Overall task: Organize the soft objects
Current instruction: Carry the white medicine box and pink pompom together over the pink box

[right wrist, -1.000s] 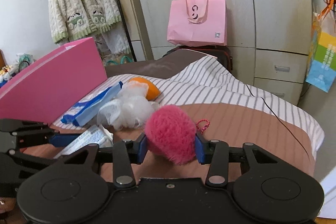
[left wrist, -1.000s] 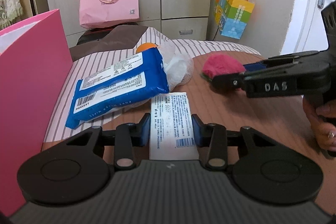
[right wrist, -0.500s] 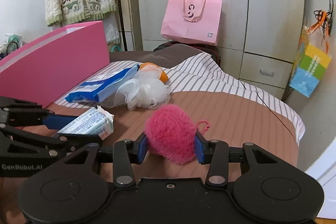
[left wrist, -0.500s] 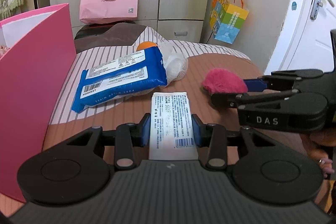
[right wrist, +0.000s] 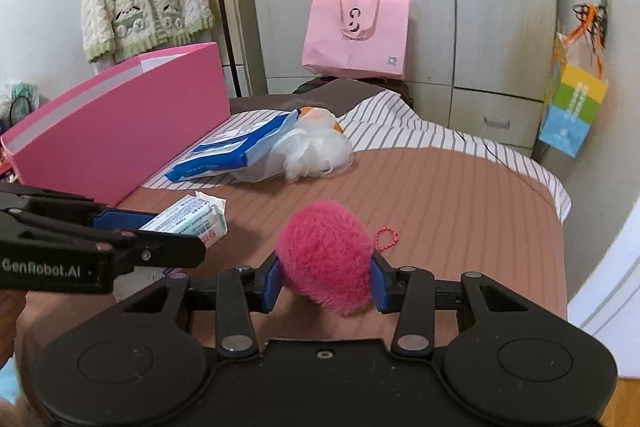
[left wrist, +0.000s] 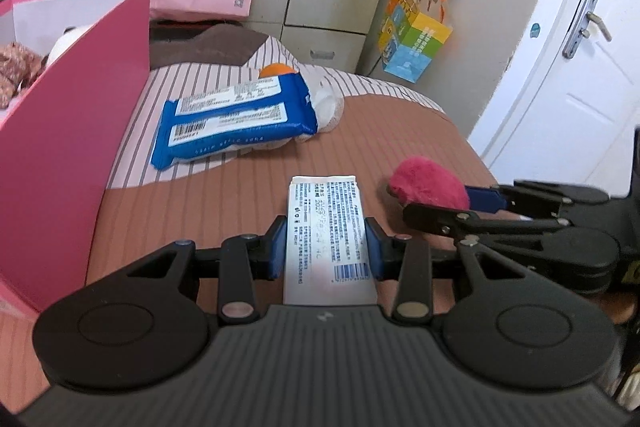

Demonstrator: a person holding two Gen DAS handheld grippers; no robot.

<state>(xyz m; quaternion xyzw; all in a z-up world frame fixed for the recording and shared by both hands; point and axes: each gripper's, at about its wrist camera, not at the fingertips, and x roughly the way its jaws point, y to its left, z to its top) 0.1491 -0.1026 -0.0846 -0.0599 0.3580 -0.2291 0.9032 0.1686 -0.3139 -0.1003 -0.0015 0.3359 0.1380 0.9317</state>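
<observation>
My left gripper is shut on a white tissue pack and holds it above the brown bed cover. It also shows in the right wrist view. My right gripper is shut on a pink fluffy pompom with a small bead chain; the pompom shows in the left wrist view to the right. A blue wet-wipes pack, a white mesh bath sponge and an orange soft thing lie further back on the bed.
An open pink box stands at the left with plush toys inside. A pink bag leans on the wardrobe behind. A coloured bag hangs on the right wall. The bed's edge falls off at the right.
Both grippers have risen and pulled back with their loads, so the bed objects look further off and the inside of the pink box now shows at the left.
</observation>
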